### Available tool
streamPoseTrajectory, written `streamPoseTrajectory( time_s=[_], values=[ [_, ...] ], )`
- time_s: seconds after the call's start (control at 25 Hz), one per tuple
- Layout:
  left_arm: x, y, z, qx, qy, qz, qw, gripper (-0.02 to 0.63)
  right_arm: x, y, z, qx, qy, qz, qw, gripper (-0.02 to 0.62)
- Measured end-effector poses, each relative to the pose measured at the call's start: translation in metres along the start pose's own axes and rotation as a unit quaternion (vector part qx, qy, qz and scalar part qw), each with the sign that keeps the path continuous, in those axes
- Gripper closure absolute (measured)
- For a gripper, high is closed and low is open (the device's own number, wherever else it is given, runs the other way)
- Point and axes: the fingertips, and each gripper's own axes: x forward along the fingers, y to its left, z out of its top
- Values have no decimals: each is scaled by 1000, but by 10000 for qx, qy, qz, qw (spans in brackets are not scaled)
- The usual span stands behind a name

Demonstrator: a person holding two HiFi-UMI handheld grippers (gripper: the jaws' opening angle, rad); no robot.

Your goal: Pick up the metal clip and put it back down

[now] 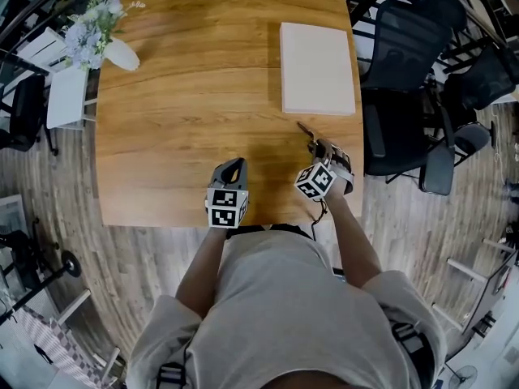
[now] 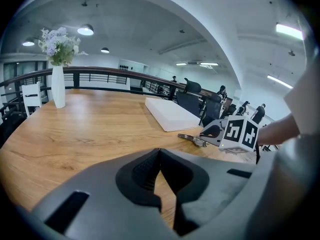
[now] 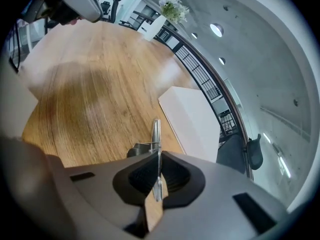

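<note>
My right gripper (image 1: 318, 146) is shut on the metal clip (image 1: 306, 130) near the right edge of the wooden table (image 1: 186, 96). In the right gripper view the clip's silver arm (image 3: 156, 136) stands edge-on between the pads and sticks out past the fingertips, with a dark part beside it. From the left gripper view the clip (image 2: 192, 139) lies low over the wood; whether it touches the table I cannot tell. My left gripper (image 1: 230, 167) rests near the table's front edge, its jaws together with nothing between them (image 2: 160, 151).
A flat white box (image 1: 316, 67) lies on the table just beyond the clip. A white vase of flowers (image 1: 105, 39) stands at the far left corner. Black office chairs (image 1: 405, 71) crowd the table's right side.
</note>
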Motion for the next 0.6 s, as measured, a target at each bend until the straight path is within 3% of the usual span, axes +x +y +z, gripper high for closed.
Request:
streamPoseTrajectory(
  time_s=[0.36, 0.6],
  values=[
    [1, 1, 23, 115, -175, -242, 9995, 583, -28, -8, 25, 577, -438, 114, 9973, 568],
    [7, 4, 35, 178, -286, -443, 9985, 583, -62, -21, 61, 1546, -962, 273, 9829, 568]
  ],
)
